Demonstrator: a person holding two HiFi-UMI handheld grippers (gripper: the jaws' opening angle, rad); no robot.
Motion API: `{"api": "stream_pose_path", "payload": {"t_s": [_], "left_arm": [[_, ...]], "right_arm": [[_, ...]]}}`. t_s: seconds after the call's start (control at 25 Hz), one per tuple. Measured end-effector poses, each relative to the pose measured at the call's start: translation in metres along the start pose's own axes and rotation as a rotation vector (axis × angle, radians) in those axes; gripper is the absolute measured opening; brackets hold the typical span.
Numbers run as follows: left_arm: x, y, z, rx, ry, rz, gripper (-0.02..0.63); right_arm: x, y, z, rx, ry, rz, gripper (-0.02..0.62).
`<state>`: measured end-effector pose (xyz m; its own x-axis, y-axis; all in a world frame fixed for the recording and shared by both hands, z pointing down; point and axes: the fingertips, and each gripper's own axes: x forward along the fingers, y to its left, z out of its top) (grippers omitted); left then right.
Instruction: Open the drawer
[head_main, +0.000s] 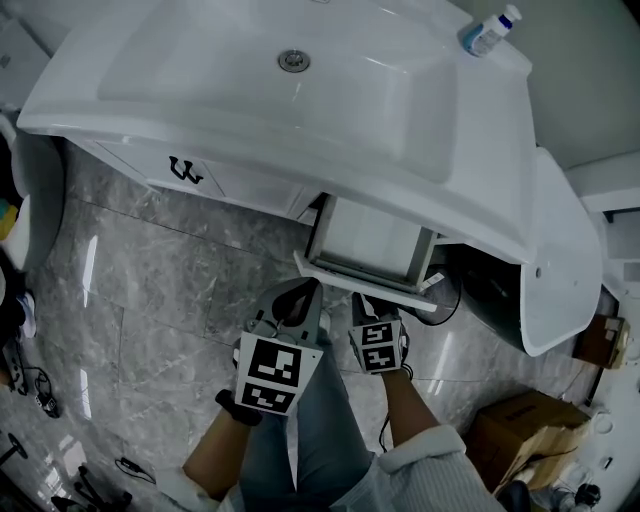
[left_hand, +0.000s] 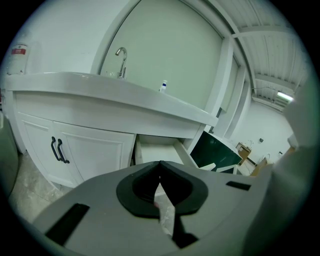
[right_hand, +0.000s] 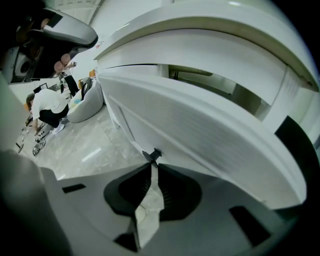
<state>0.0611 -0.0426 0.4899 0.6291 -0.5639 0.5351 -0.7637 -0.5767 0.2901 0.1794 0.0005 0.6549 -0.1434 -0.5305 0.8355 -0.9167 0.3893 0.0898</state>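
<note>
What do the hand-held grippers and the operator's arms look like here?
The left hand-held gripper and the right hand-held gripper are grey moulded shells, each topped by a cube of black-and-white square markers (left, right). Black pads line the jaws, and black rectangular slots sit in the shell. The person wears light sleeves pushed up, a black glove or strap at the left wrist, and blue-grey jeans.

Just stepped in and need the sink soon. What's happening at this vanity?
A person stands at the white vanity with a gripper in each hand. The drawer under the basin is already pulled out. The right gripper points at the drawer front, jaws slightly apart, with the small black handle right at their tips. The left gripper hangs beside it, shut and empty.
</note>
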Motion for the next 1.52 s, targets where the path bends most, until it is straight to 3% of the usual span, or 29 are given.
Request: {"api": "stream_pose_path", "payload": {"t_s": [0.44,0.76,1.12,1.52], "left_arm": [[-0.022,-0.017,0.030,0.007,-0.036,0.008,0.015],[-0.049,-0.036,0.059,0.034,-0.056,0.041,0.015],[-0.091,-0.067,0.102,0.042,-0.103,0.096,0.015],[-0.142,-0.124,0.170,0.104,-0.234,0.062,0.015]], "right_arm": [[-0.042,-0.002,0.022,0.123,-0.017,-0.023,0.049],[-0.091,0.017,0.061,0.195,-0.060,0.080,0.043],[-0.185,0.018,0.155,0.217,-0.275,0.157,0.040],[-0.322,-0.006,0.242,0.230,-0.578,0.257,0.035]]}}
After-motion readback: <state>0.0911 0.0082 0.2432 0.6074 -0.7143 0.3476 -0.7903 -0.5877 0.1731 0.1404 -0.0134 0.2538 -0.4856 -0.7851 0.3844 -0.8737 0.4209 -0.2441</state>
